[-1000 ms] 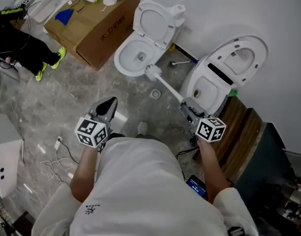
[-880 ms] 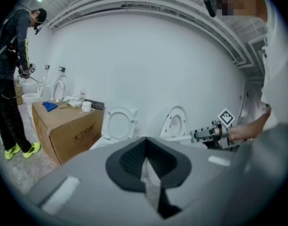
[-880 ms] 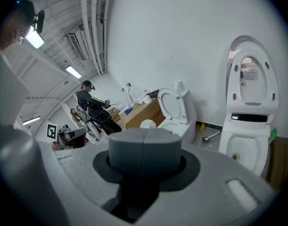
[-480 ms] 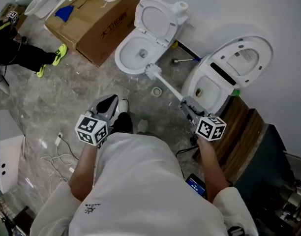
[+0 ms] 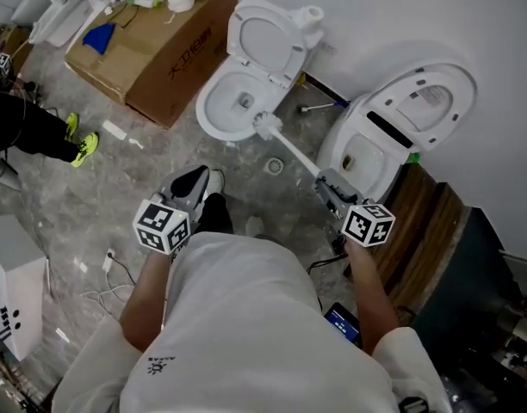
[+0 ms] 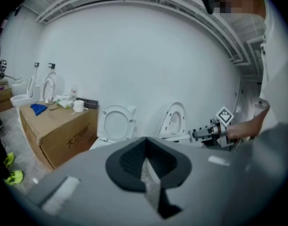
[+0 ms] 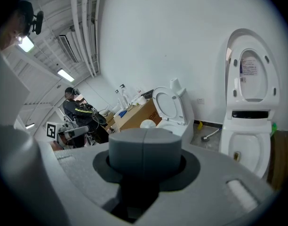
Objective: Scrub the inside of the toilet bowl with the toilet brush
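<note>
One toilet brush (image 5: 291,150), head toward bowl (image 5: 208,117).

The toilet bowl (image 5: 216,101) lies open from above. A cardboard box (image 5: 160,54) flanks one side, a second toilet (image 5: 367,140) the other.

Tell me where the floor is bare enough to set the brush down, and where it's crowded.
Widest bare floor lies between the cardboard box, the left-hand toilet and the left tool. Crowded: a handled implement lies between that toilet and the second toilet; cables trail lower left.
</note>
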Demonstrator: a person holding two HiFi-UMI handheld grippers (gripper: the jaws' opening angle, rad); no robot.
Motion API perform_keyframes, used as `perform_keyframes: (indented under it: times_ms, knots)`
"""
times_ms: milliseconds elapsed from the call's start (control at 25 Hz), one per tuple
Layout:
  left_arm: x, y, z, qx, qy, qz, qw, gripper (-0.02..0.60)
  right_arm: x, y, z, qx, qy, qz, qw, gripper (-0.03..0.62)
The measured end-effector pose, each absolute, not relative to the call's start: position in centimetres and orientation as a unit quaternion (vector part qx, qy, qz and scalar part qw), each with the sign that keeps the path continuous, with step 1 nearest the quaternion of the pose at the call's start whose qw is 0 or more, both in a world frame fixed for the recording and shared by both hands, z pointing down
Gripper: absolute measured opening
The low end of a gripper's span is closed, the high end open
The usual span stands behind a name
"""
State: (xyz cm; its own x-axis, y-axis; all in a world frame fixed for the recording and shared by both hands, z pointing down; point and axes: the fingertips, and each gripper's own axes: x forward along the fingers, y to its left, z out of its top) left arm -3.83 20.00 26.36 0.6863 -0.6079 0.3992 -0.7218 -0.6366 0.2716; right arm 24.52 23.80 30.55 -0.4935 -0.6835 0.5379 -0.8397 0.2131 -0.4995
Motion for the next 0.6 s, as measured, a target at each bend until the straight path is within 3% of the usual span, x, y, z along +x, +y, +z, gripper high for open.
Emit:
perform_keyframes:
  times_ms: [320, 600]
  knots:
    - [-3.5, 13.3, 27.8, 0.913, -0.310, 0.169, 0.203, -0.012, 22.5, 19.2, 32.1, 0.520, -0.741, 0.418, 0.077, 0.146]
    - [-3.6, 7.6, 28.7, 0.927, -0.261, 0.178, 0.203, -0.014, 21.1, 15.8, 34.2, 0.547, -0.709, 0.436, 0.096, 0.146]
